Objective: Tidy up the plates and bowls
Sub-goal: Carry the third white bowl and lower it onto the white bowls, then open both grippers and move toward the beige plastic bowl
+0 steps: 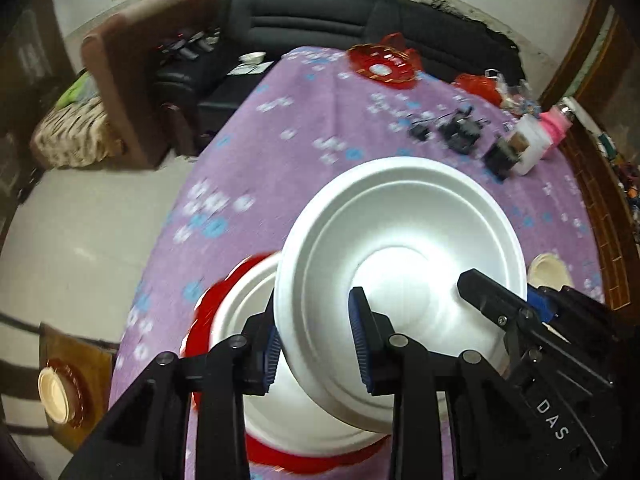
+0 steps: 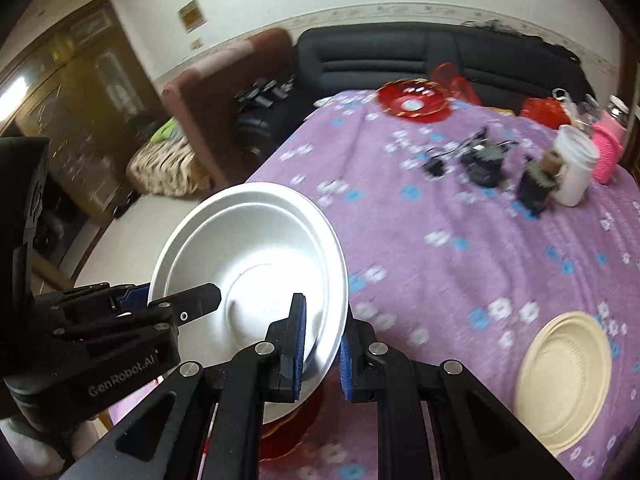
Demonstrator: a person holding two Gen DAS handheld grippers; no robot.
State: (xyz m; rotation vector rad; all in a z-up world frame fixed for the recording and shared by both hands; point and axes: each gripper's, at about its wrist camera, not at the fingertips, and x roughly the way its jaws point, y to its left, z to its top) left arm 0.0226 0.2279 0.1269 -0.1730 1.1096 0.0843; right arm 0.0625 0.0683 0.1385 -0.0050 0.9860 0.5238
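A white plate (image 1: 400,256) is held tilted above the purple table, gripped at opposite rims by both grippers. My left gripper (image 1: 316,348) is shut on its near-left rim. My right gripper (image 2: 322,350) is shut on its right rim; the plate shows in the right wrist view (image 2: 248,248). The right gripper's finger (image 1: 492,296) reaches in from the right in the left view. Below the held plate lies another white plate (image 1: 240,308) on a red plate (image 1: 204,312). A cream plate (image 2: 560,380) lies on the cloth to the right.
A red dish (image 2: 412,100) sits at the table's far edge. Black gadgets (image 2: 480,160), a white cup (image 2: 576,168) and a pink item (image 2: 608,152) stand at the far right. A stool with stacked dishes (image 1: 60,388) is left of the table. A black sofa (image 1: 340,20) lies behind.
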